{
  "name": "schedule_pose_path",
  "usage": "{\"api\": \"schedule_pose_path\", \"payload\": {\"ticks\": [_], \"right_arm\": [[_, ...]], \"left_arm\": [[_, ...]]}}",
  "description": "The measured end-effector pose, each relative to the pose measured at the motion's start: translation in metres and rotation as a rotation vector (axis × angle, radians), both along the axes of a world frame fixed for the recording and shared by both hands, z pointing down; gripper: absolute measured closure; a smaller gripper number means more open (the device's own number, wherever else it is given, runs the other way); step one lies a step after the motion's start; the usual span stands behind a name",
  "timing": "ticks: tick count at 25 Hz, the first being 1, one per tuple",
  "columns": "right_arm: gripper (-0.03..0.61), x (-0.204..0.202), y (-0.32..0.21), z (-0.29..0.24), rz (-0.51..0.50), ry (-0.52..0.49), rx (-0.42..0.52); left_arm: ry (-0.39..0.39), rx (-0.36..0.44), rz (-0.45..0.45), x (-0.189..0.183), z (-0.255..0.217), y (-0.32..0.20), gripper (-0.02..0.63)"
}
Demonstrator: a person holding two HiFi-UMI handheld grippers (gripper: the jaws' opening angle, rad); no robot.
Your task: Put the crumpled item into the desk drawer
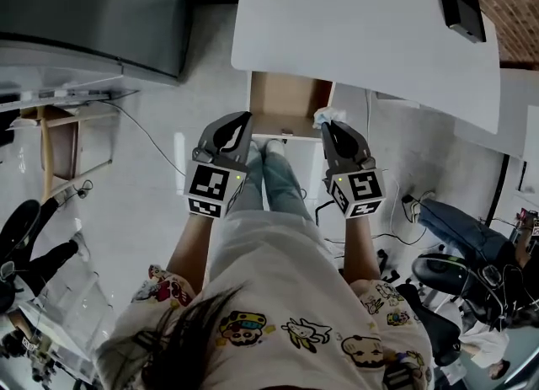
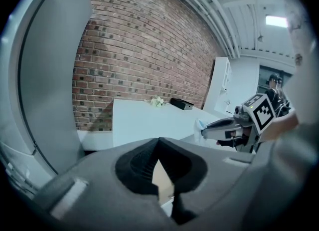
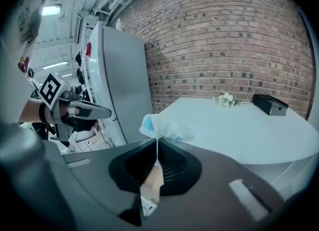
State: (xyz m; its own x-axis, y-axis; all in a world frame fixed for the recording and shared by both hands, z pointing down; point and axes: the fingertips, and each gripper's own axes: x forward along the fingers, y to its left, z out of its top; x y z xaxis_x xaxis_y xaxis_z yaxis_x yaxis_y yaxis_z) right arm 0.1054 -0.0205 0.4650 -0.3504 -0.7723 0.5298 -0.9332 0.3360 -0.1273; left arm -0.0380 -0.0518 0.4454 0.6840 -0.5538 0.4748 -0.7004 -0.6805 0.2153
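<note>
I hold both grippers at the front of the open drawer [image 1: 282, 98]. The left gripper [image 1: 241, 120] sits at the drawer's left front corner with its fingers clenched tip to tip and nothing between them. The right gripper [image 1: 328, 127] sits at the drawer's right front corner. Its fingers are clamped on a thin fold of the crumpled item [image 3: 164, 127], a white-and-blue wad bulging past the tips over the drawer's right wall. The drawer's interior shows brown. Beyond the drawer lies the white desk [image 1: 354, 26].
</note>
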Motion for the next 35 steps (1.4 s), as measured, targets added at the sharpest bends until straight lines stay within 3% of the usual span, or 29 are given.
{"api": "schedule_pose_path", "payload": {"ticks": [12, 21, 35], "right_arm": [[0.560, -0.008, -0.011, 0.078, -0.077, 0.008, -0.094], [0.560, -0.023, -0.022, 0.167, -0.118, 0.020, -0.202], [0.560, -0.032, -0.023, 0.291, -0.281, 0.128, -0.333]], "left_arm": [[-0.039, -0.039, -0.005, 0.008, 0.068, 0.001, 0.617], [-0.041, -0.122, -0.027, 0.003, 0.139, 0.012, 0.617], [-0.042, -0.194, -0.061, 0.013, 0.235, 0.014, 0.617]]}}
